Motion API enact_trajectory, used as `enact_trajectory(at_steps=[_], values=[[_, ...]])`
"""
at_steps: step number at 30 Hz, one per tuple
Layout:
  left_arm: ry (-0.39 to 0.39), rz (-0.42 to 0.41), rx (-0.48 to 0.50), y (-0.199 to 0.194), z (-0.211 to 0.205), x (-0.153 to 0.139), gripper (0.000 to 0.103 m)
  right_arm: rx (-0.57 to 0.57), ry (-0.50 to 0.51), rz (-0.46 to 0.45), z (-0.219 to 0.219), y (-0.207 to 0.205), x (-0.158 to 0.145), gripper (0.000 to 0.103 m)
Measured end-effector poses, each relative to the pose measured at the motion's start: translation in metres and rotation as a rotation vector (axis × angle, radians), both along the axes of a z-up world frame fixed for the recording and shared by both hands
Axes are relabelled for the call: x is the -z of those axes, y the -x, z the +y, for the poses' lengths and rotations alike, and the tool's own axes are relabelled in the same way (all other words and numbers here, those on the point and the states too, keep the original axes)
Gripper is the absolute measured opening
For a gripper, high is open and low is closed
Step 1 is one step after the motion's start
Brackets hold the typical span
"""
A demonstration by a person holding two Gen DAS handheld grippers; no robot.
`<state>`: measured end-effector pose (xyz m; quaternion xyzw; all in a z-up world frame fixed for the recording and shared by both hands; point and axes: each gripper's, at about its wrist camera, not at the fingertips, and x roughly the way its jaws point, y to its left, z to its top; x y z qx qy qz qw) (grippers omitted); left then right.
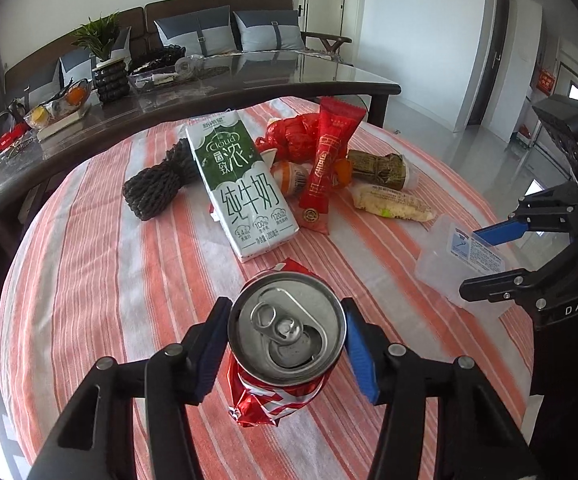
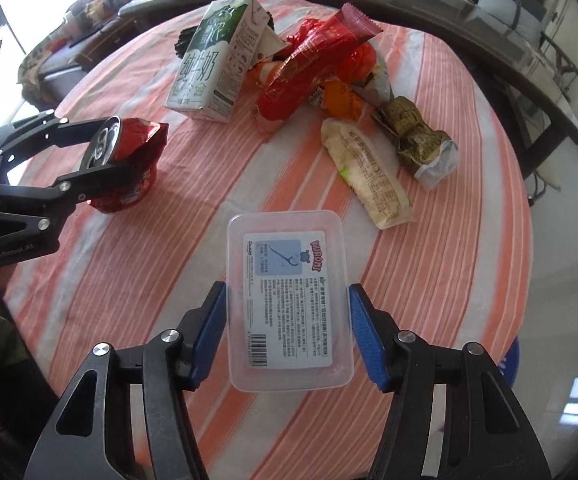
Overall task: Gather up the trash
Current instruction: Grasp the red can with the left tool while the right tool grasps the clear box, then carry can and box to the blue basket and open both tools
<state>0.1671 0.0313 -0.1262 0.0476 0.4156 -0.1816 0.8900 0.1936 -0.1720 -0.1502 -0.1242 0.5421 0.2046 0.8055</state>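
Left gripper [image 1: 287, 330] has its fingers clamped on the crushed red can [image 1: 285, 344] at the near tabletop [image 1: 89, 280] edge; right gripper [image 2: 287, 328] fingers straddle the plastic box [image 2: 287, 300], contact unclear.

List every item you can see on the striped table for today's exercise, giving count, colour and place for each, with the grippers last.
crushed can: one, red and silver, near left, between the left fingers
plastic box: one, clear with blue label, near right, between the right fingers
milk carton: one, green and white, centre
long wrapper: one, red, right of carton
plastic bag: one, red, behind wrapper
leaf-wrapped bundle: one, olive, far right
pale packet: one, cream, beside the bundle
tablecloth: one, orange-white stripes
left gripper: black, blue pads
right gripper: black, blue pads
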Motion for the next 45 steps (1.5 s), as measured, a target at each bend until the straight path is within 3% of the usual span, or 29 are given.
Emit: enact_trajectory(at_steps=[4,9,13,19,24,30,41,42,43,44,45], values=[[0.043,-0.005,0.000,0.004,-0.017,-0.019,0.055,0.043,-0.069,-0.025,-0.023,0.004,-0.016,0.061],[0.083,-0.001,0.046,0.006,-0.068,-0.040,0.055,0.137,-0.135,-0.068,-0.075,0.008,-0.033,0.062],[0.110,0.006,0.127,0.005,-0.131,-0.049,0.055,0.272,-0.164,-0.109,-0.143,0.012,-0.042,0.062],[0.137,0.045,0.254,-0.005,-0.243,-0.050,0.055,0.527,-0.106,-0.136,-0.259,0.015,-0.035,0.062],[0.157,0.104,0.317,-0.022,-0.329,-0.034,0.056,0.671,-0.092,-0.122,-0.333,0.018,-0.017,0.062],[0.152,0.170,0.355,-0.042,-0.409,0.000,0.056,0.761,-0.096,-0.101,-0.386,0.022,0.010,0.062],[0.126,0.227,0.404,-0.059,-0.475,0.063,0.056,0.884,-0.201,-0.040,-0.446,0.033,0.053,0.063],[0.138,0.222,0.413,-0.062,-0.479,0.067,0.058,0.884,-0.209,-0.035,-0.449,0.032,0.055,0.063],[0.136,0.224,0.412,-0.065,-0.483,0.071,0.072,0.887,-0.218,-0.030,-0.453,0.028,0.060,0.063],[0.124,0.221,0.391,-0.068,-0.485,0.075,0.080,0.888,-0.231,-0.027,-0.456,0.027,0.062,0.074],[0.120,0.218,0.373,-0.071,-0.485,0.077,0.080,0.897,-0.239,-0.027,-0.459,0.029,0.063,0.080]])
